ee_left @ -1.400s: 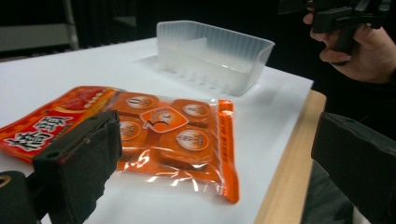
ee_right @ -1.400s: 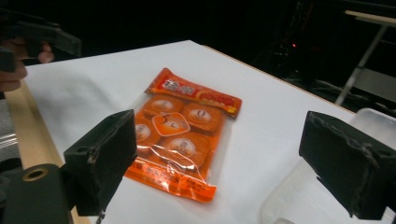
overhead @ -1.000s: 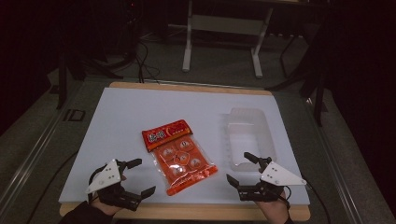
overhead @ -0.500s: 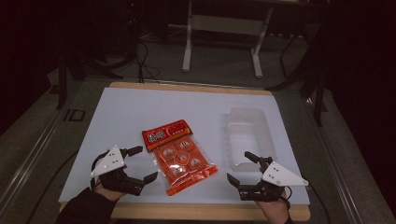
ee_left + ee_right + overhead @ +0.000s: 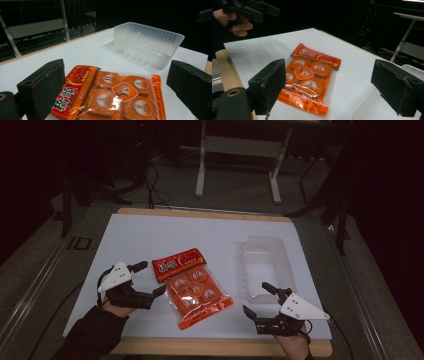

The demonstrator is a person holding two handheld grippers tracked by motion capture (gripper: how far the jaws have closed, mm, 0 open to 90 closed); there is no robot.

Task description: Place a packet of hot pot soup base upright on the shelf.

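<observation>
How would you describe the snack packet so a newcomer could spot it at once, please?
On the white table, look between the left gripper and the clear plastic tray. The snack packet lies flat there: the scene's sole orange item, with a red header and round pieces showing through.

A white sheet covers most of the surface (image 5: pixel 150 240), with a bare wooden strip showing along its far and near edges. Toward the right of the frame a clear plastic tray (image 5: pixel 267 265) sits on the sheet, its long side running away from the viewer. At the top centre, on the dark floor beyond, stands a pale metal frame (image 5: pixel 237 150) with two legs. Black cables (image 5: pixel 150 185) trail across the floor at the upper left.
</observation>
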